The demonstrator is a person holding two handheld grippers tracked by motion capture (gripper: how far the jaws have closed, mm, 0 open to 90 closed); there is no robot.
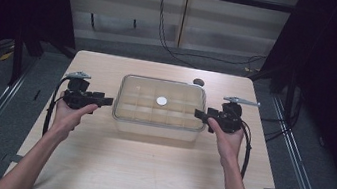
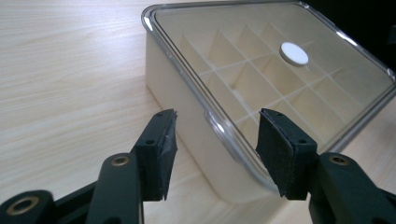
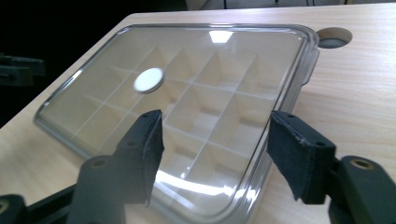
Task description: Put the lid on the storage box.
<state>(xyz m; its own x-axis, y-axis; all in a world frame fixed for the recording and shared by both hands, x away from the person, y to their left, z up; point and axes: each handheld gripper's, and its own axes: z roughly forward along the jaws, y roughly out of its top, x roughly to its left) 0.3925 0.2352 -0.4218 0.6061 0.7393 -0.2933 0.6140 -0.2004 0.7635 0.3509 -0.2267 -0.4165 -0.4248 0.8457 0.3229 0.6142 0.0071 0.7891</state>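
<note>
Fingers (image 2: pixel 161 154) of left gripper (image 1: pixel 105 100) and right gripper (image 1: pixel 201 114) stand apart, gripping nothing; box (image 1: pixel 157 123) sits between them, lid (image 2: pixel 261 70) rim inside each gap, likely set to lift the lid from both ends

A pale wooden table (image 1: pixel 145 172) sits on grey carpet (image 1: pixel 298 159) — dark curtains either side. Behind, light panelled wall (image 1: pixel 227 27) — possibly cabinet fronts — with black cables (image 1: pixel 164 38) trailing down.
</note>
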